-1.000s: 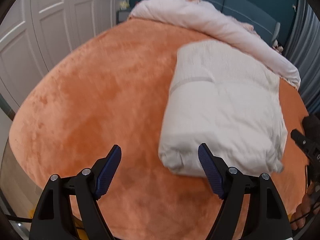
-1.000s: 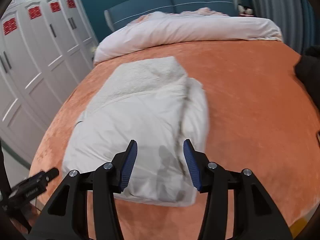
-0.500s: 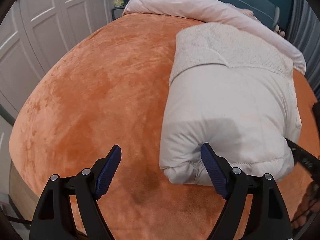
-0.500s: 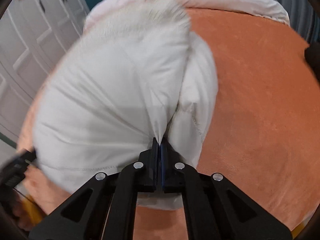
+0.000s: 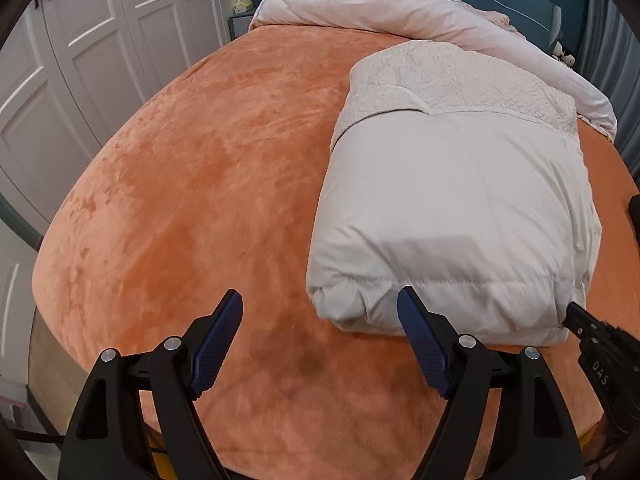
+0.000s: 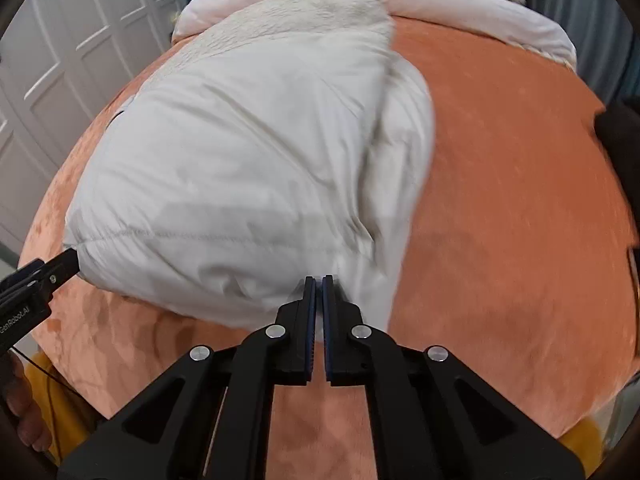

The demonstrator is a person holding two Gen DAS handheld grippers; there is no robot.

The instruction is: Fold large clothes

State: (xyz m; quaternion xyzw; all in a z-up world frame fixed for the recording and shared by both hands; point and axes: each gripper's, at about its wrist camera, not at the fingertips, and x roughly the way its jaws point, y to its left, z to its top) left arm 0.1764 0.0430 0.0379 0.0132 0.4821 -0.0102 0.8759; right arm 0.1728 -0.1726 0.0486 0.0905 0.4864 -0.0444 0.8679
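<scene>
Left wrist view: a folded white padded coat (image 5: pixel 452 216) lies on an orange bedspread (image 5: pixel 208 184); the left gripper (image 5: pixel 320 336) gapes wide, empty, beside its near corner. Right wrist view: the right gripper (image 6: pixel 319 292) is clamped tight on the coat's near hem, probably to lift a fold.
</scene>
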